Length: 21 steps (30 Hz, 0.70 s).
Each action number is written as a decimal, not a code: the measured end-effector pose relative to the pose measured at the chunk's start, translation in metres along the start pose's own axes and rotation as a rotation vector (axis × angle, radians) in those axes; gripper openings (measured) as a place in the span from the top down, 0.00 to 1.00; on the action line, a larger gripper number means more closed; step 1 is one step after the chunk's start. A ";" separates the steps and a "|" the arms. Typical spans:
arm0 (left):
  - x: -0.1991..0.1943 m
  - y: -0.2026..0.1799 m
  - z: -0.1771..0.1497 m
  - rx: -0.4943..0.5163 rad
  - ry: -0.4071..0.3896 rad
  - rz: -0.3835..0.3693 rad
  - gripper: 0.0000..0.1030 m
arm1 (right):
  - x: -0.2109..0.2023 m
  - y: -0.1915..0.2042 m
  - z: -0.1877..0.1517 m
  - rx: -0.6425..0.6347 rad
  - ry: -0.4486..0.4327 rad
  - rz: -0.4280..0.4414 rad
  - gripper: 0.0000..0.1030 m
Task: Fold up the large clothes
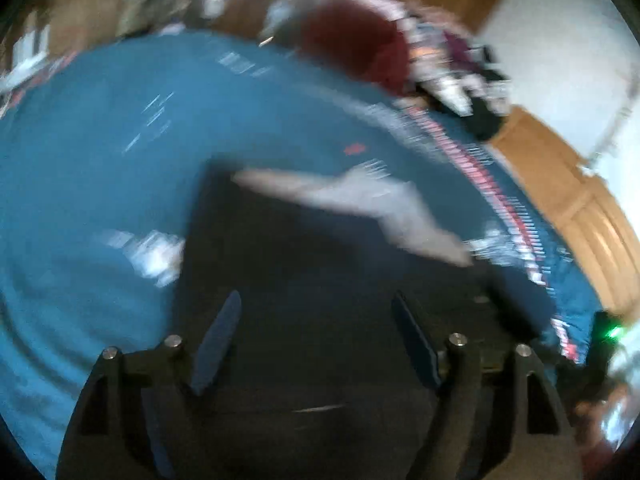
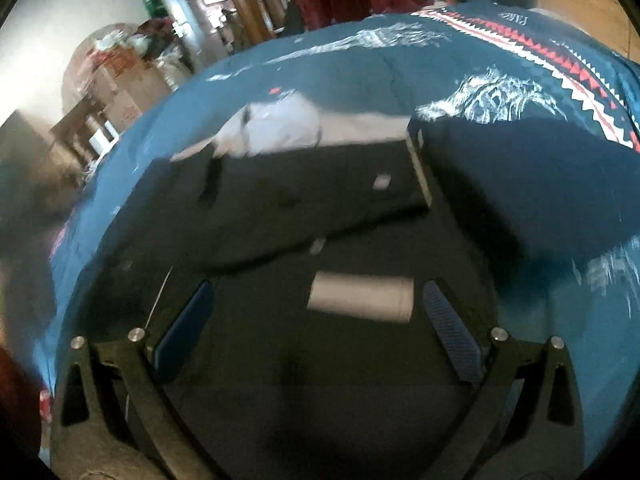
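A dark garment (image 1: 312, 264) lies on a teal patterned bedspread (image 1: 100, 140), with a light lining (image 1: 360, 200) showing along its far edge. My left gripper (image 1: 316, 312) is open and empty just above the dark cloth. In the right wrist view the same dark garment (image 2: 304, 208) fills the middle, with the pale lining (image 2: 280, 128) at its far edge and a grey label (image 2: 360, 296) between the fingers. My right gripper (image 2: 320, 304) is open over the cloth and holds nothing. The left view is blurred.
A maroon garment (image 1: 356, 40) and a heap of mixed clothes (image 1: 460, 72) sit at the bedspread's far edge. A wooden bed frame (image 1: 580, 208) runs along the right. Boxes and clutter (image 2: 120, 68) stand beyond the bed on the left.
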State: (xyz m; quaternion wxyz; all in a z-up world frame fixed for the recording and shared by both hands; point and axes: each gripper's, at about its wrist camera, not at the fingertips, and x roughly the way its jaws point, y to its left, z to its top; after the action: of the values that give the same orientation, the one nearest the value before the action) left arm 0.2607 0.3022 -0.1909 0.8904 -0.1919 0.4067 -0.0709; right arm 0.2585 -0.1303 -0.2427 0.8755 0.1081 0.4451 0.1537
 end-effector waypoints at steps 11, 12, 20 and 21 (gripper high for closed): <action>0.022 0.047 -0.035 -0.059 0.072 0.030 0.25 | -0.067 -0.198 0.015 0.415 -0.148 -0.125 0.24; 0.028 0.044 -0.036 -0.054 0.069 0.036 0.24 | -0.077 -0.223 0.017 0.444 -0.163 -0.154 0.24; 0.047 0.018 -0.030 0.043 0.097 0.069 0.06 | -0.134 -0.391 0.011 0.838 -0.260 -0.153 0.20; 0.048 0.016 -0.029 0.048 0.098 0.075 0.06 | -0.131 -0.401 0.012 0.842 -0.245 -0.143 0.20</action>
State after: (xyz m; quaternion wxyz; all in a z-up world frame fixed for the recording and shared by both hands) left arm 0.2699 0.2951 -0.2487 0.8758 -0.1514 0.4549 -0.0564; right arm 0.2643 -0.5516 -0.2689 0.8098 0.4418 0.3683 -0.1159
